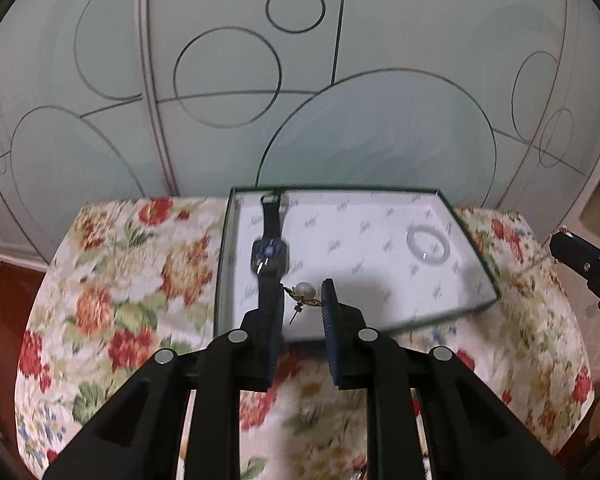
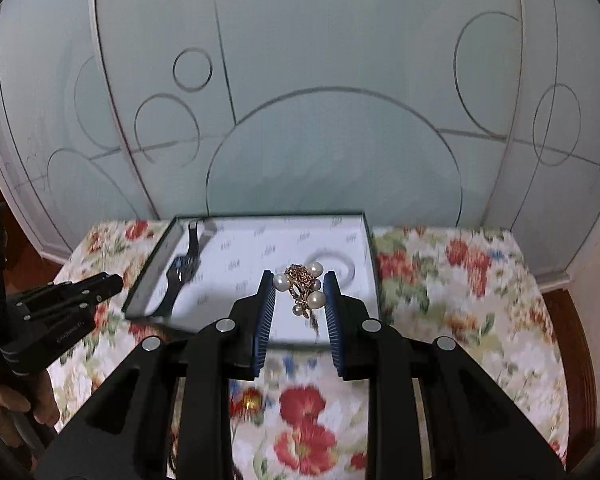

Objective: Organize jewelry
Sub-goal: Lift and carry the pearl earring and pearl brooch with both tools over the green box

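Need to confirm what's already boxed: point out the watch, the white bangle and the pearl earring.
watch (image 1: 267, 258): left wrist view, its face.
white bangle (image 1: 413, 239): left wrist view, left rim.
pearl earring (image 1: 304, 290): left wrist view, the pearl.

Materials and finishes around my two grippers

My finger pads (image 2: 265, 312) are blue ribbed rubber on matt black plastic; the brooch (image 2: 303, 286) is shiny gold metal with glossy pearls, the earring (image 1: 303, 294) has one glossy pearl, the bangle (image 1: 428, 242) is smooth and milky, the box (image 1: 380, 232) has printed paper lining, and the tablecloth (image 1: 132, 280) is woven floral cloth.
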